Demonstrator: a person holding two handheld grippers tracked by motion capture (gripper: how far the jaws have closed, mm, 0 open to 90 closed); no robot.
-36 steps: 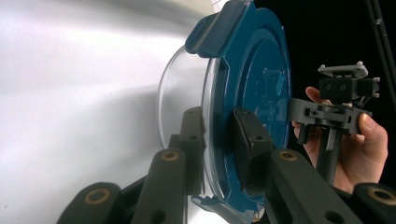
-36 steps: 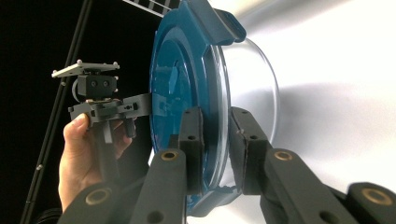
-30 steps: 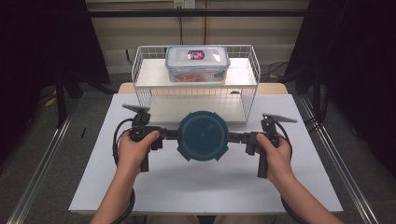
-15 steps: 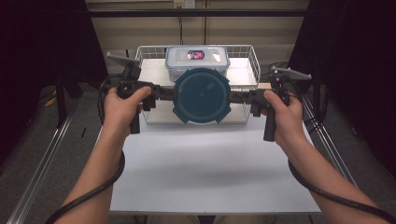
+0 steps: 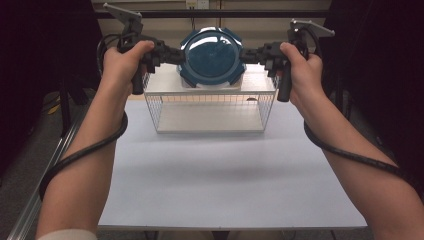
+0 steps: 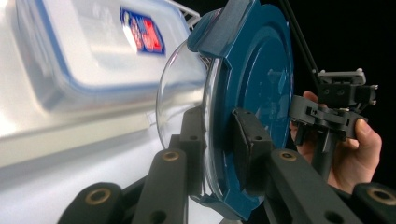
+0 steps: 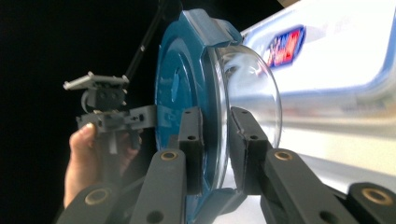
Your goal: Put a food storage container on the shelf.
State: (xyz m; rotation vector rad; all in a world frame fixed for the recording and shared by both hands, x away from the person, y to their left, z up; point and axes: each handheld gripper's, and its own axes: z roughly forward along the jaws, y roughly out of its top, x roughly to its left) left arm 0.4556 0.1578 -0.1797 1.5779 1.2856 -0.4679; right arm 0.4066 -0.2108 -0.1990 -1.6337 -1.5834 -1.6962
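Left hand-held gripper was pinching the left rim of the round blue-lidded glass container; in the left gripper view its pads straddled the lid edge, one on the blue top, one on the glass side. Likely gripped at the rim because that's the only thin lip the jaws can bite.

Container was held in the air between both grippers, tipped so the lid faced the high camera, in front of and above the top shelf of the white wire rack. The rack sat at the far edge of the desk. Two opposed grips probably because it's too wide and heavy for one gripper.

A rectangular clear food box with a blue seal and a red-blue label sat on the rack top just behind the container. My read: the round one was headed for the rack top beside or in front of that box, so clearance looked tight.

Right hand-held gripper was pinching the right rim the same way, pads on either side of the lid edge.
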